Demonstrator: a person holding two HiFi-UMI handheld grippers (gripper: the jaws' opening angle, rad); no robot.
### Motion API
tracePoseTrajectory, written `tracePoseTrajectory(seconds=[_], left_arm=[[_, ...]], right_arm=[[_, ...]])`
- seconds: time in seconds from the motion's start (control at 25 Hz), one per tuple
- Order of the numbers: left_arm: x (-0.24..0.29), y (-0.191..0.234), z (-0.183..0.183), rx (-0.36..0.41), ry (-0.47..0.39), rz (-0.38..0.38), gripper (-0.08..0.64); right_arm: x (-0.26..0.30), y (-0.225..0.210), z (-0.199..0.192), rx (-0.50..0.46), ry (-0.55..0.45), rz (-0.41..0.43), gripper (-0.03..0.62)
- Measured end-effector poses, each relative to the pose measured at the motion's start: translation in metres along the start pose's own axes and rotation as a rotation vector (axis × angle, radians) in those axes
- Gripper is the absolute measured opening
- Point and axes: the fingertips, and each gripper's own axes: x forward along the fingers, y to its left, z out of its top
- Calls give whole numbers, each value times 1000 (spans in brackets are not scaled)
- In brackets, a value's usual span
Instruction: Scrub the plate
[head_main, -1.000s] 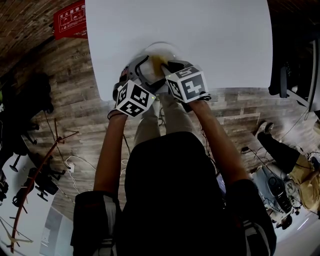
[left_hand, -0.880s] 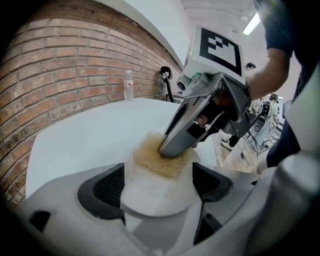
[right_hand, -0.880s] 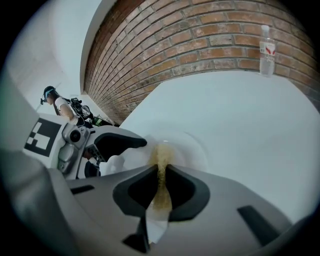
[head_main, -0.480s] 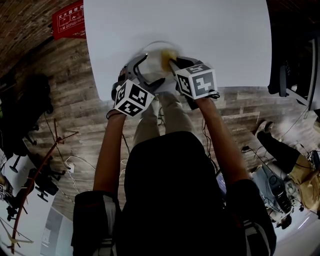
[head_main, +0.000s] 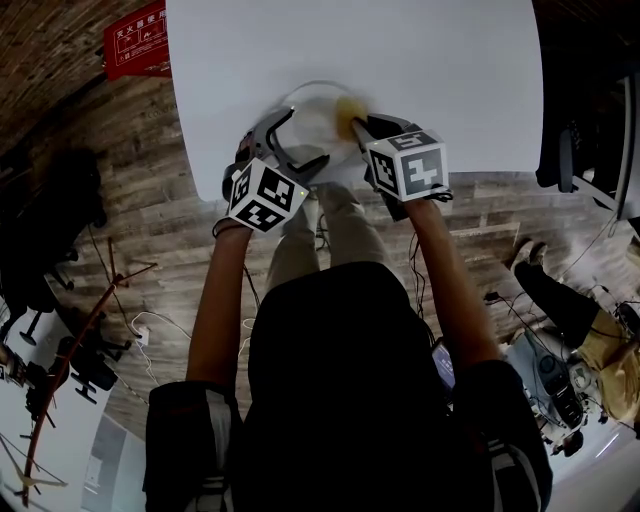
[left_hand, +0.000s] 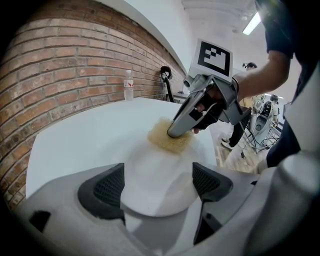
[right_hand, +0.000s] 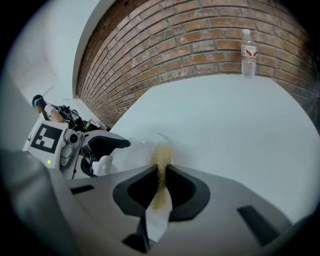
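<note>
A small white plate (head_main: 308, 112) lies near the front edge of the white table (head_main: 430, 70). My left gripper (head_main: 292, 140) holds it: its jaws stand wide apart, and both pads press the near rim of the plate (left_hand: 155, 182). My right gripper (head_main: 354, 122) is shut on a yellow sponge (head_main: 348, 107). The sponge (left_hand: 169, 139) rests on the plate's far right part, under the tip of the right gripper (left_hand: 181, 129). In the right gripper view the sponge (right_hand: 162, 152) is pinched between the jaws of the right gripper (right_hand: 161, 176), with the plate (right_hand: 134, 152) and left gripper (right_hand: 102, 150) to its left.
A water bottle (right_hand: 248, 53) stands at the table's far edge by the brick wall, also visible as the bottle (left_hand: 129, 86). The table's front edge runs just below the plate. A red sign (head_main: 135, 40) sits beyond the left corner. Another person (head_main: 570, 310) sits at the right.
The right gripper has slid the sponge rightward and a little farther across the plate. The left gripper and the plate have stayed in place.
</note>
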Motion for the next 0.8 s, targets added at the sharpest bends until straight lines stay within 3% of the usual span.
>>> tracePoseTrajectory(seconds=[0.8], left_arm=[[1,0,-1,-2,0,3,407]], right_arm=[[1,13,-13,-31,24,12,48]])
